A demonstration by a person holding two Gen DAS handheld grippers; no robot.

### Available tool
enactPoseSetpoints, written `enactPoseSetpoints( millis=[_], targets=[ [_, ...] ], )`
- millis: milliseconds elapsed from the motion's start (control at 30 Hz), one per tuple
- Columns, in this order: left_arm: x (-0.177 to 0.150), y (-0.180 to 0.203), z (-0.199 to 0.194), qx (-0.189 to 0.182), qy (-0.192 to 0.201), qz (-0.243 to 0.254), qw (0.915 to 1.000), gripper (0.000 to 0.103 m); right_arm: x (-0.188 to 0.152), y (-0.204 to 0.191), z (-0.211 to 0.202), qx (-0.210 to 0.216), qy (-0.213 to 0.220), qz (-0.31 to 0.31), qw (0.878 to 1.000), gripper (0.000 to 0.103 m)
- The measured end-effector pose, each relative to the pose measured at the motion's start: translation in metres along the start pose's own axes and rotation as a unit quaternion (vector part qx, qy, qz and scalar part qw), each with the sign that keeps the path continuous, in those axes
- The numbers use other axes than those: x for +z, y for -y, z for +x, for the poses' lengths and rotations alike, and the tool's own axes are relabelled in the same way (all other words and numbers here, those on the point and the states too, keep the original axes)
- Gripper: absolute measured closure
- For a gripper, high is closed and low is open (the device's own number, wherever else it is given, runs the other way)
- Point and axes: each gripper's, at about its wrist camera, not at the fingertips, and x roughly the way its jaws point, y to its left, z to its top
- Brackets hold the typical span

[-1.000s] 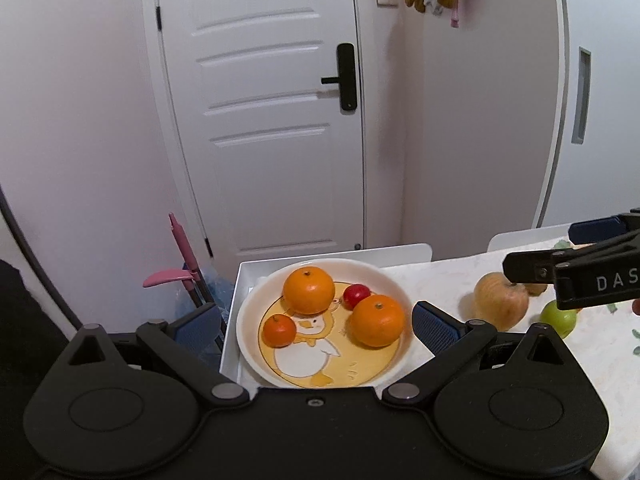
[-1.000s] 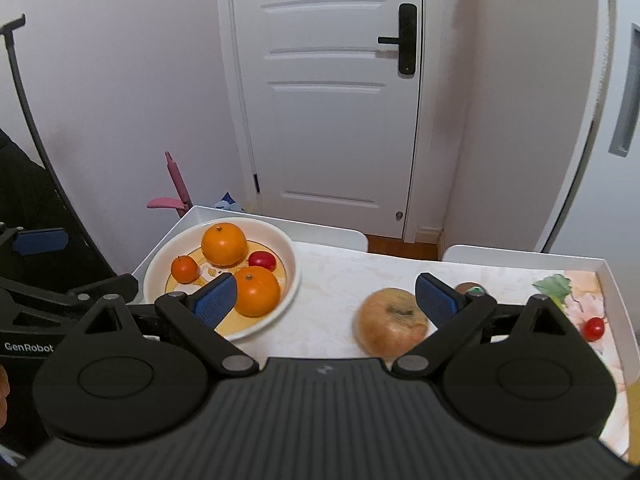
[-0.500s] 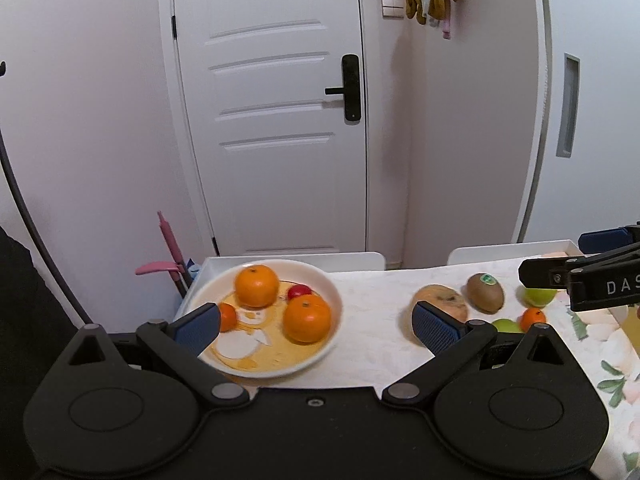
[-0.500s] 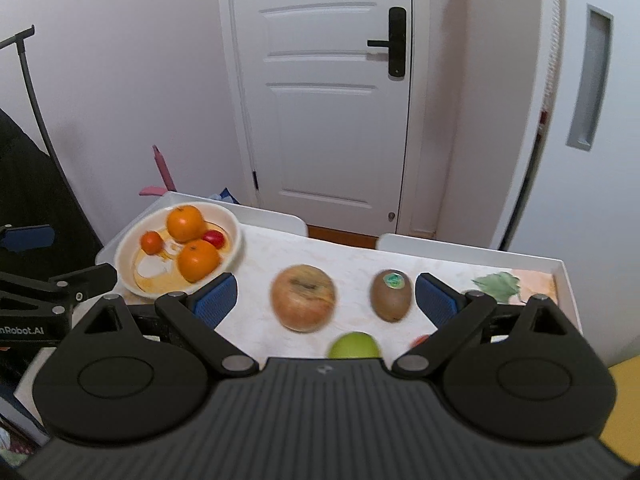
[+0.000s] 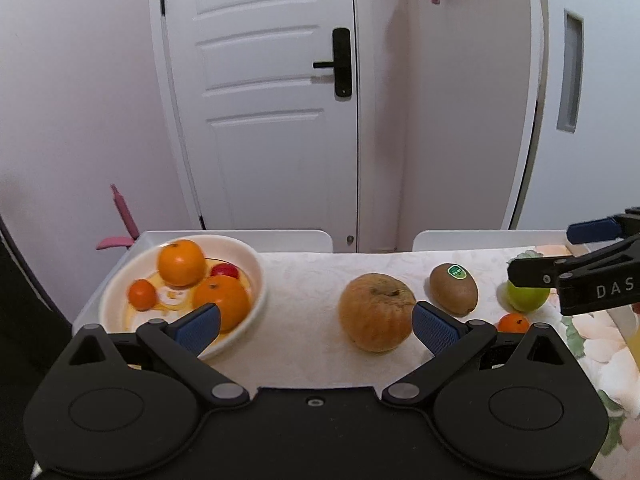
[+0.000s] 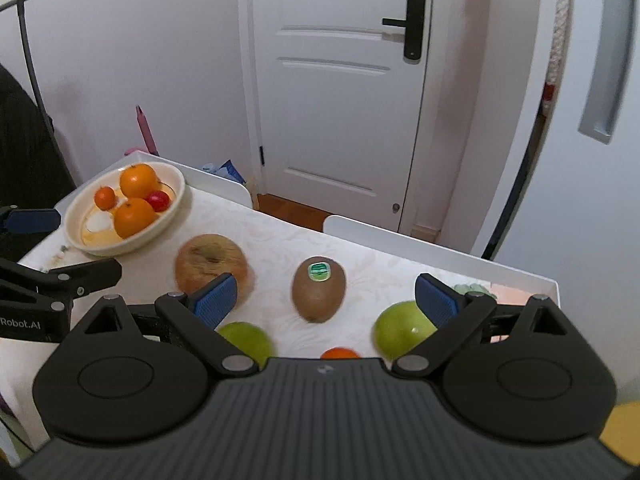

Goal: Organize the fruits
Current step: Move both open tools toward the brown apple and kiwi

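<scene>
The bowl (image 5: 256, 280) already holds two oranges, a mandarin and a red fruit; a brown apple (image 5: 376, 312), kiwi (image 6: 319, 294), two green apples and a mandarin (half hidden) wait on the table. Left gripper (image 5: 316, 324) and right gripper (image 6: 326, 300) hover with jaws wide, empty.

- The small orange (image 6: 339, 353) beside the kiwi (image 6: 319, 294) was mostly hidden behind the right claw's body.
- The green apple (image 6: 247, 340) left of that kiwi was blurred and half covered.
- The brown apple (image 6: 211, 264) was blurred.
</scene>
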Motion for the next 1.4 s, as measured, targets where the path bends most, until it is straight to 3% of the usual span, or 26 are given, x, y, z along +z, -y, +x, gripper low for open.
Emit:
enactPoseSetpoints(
  millis=[567,933,1133,1400],
  targets=[
    [0.002,0.038,0.086,-0.015,-0.032,0.009,0.9993,0.002,-0.009,0.024,0.085,0.053,-0.034,-0.073,0.995,0.000],
    [0.002,0.038,0.099,-0.030,-0.048,0.009,0.9984,0.008,-0.003,0.031,0.097,0.072,-0.041,-0.087,0.993,0.000],
    [0.003,0.040,0.107,-0.039,-0.058,0.015,0.9975,0.024,-0.003,0.031,0.103,0.075,-0.051,-0.084,0.992,0.003],
    [0.003,0.041,0.106,-0.046,-0.057,0.015,0.9972,0.025,-0.002,0.031,0.106,0.078,-0.052,-0.083,0.992,0.003]
  ],
)
